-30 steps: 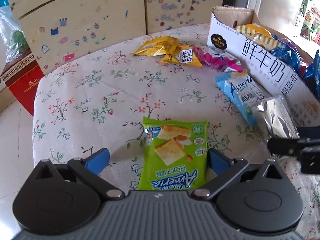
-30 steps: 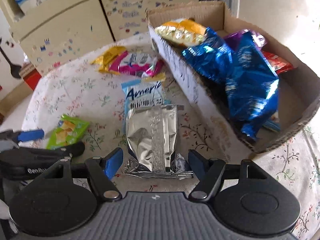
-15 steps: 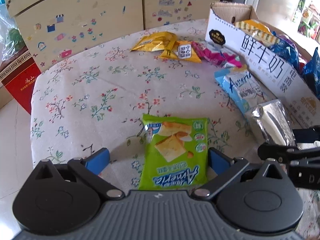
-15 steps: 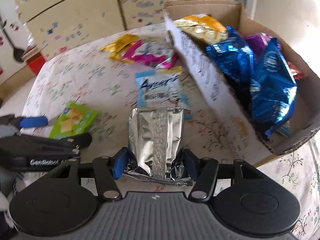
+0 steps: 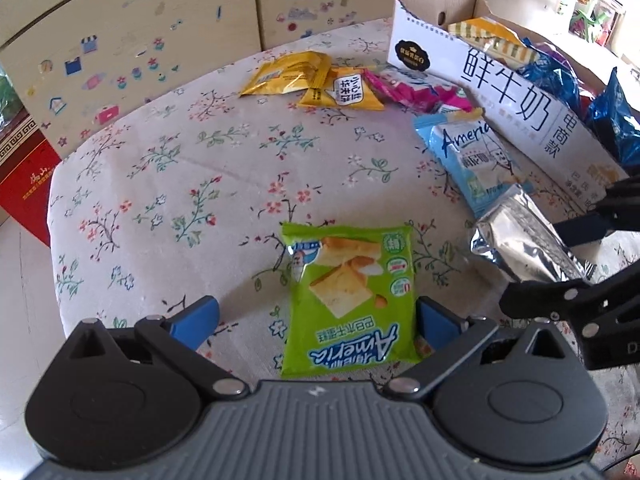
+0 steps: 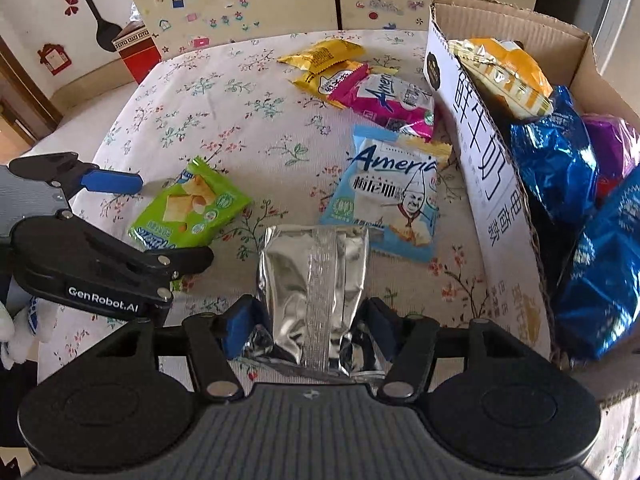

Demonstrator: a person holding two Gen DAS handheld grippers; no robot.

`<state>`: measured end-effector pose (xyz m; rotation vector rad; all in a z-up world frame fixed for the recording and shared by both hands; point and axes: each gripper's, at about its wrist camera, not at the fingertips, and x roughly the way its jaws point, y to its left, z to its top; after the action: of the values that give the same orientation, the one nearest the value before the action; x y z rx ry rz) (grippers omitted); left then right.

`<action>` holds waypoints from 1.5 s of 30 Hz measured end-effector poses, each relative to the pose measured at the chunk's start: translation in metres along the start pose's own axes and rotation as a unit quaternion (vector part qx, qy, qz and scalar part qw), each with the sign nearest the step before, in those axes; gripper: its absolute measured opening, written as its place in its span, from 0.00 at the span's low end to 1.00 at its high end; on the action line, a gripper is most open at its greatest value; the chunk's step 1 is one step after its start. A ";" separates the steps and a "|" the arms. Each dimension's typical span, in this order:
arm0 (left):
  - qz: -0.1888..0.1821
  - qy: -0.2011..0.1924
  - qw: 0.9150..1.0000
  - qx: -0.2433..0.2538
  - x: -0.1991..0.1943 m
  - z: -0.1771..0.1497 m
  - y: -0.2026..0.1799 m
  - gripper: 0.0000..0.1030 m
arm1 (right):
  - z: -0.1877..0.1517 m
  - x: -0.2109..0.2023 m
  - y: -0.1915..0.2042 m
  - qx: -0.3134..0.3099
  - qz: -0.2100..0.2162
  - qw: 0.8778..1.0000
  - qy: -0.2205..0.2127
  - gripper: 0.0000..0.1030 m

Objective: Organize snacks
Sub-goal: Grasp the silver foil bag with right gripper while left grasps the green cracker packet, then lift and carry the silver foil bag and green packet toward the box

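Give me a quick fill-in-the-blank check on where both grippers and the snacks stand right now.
1. The right gripper is closed on the ____ packet.
2. The left gripper stands open around the ____ packet.
3. The cardboard box already holds ____ foil bags.
4. The light blue packet lies on the ____.

Missing words: silver; green; blue; tablecloth

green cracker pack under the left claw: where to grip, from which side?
Grip the green pack across its short width near the printed bottom edge, coming down from above. It lies flat on the tablecloth with its long axis already lined up between the open left claw.
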<state>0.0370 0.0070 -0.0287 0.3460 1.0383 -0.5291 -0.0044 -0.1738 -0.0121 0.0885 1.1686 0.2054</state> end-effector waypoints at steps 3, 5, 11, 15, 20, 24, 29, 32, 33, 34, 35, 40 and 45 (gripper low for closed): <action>-0.003 0.000 1.000 -0.002 0.002 0.004 0.000 1.00 | 0.006 0.000 -0.002 0.010 0.008 1.000 0.001 0.69; -0.003 -0.001 1.000 -0.002 0.003 0.005 -0.002 1.00 | 0.007 0.002 -0.002 0.009 0.005 1.000 0.002 0.69; -0.009 -0.009 1.000 0.008 0.003 0.006 -0.011 0.91 | 0.005 0.002 0.004 -0.032 -0.005 0.999 0.010 0.65; -0.021 -0.020 0.999 0.029 -0.004 0.006 -0.019 0.71 | 0.007 0.002 0.004 -0.040 -0.002 0.999 0.011 0.65; -0.028 -0.028 0.999 0.036 -0.010 0.006 -0.025 0.50 | 0.009 -0.002 0.004 -0.044 -0.002 0.999 0.002 0.64; -0.025 -0.030 0.999 0.025 -0.011 0.005 -0.021 0.48 | 0.009 -0.009 0.004 -0.042 0.001 0.999 -0.008 0.64; -0.017 -0.037 0.999 0.019 -0.017 0.006 -0.017 0.48 | 0.010 -0.018 0.006 -0.048 0.002 0.999 -0.021 0.64; -0.015 -0.043 0.999 0.023 -0.021 0.008 -0.018 0.48 | 0.010 -0.022 0.006 -0.054 0.004 0.998 -0.030 0.64; -0.011 -0.047 0.999 0.026 -0.022 0.009 -0.019 0.48 | 0.011 -0.023 0.007 -0.056 0.003 0.998 -0.033 0.64; -0.004 -0.051 0.998 0.030 -0.024 0.010 -0.019 0.48 | 0.011 -0.025 0.007 -0.059 0.002 0.998 -0.035 0.64; 0.005 -0.056 0.998 0.035 -0.026 0.011 -0.020 0.48 | 0.011 -0.026 0.006 -0.061 0.000 0.997 -0.038 0.64; 0.025 -0.074 0.996 0.036 -0.034 0.017 -0.019 0.48 | 0.014 -0.031 0.006 -0.070 -0.012 0.996 -0.055 0.64; 0.045 -0.095 0.993 0.045 -0.042 0.024 -0.023 0.48 | 0.017 -0.040 0.005 -0.076 -0.022 0.994 -0.076 0.64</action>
<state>0.0243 -0.0135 0.0186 0.4126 0.8126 -0.5191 -0.0045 -0.1768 0.0319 -0.0546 1.0000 0.2442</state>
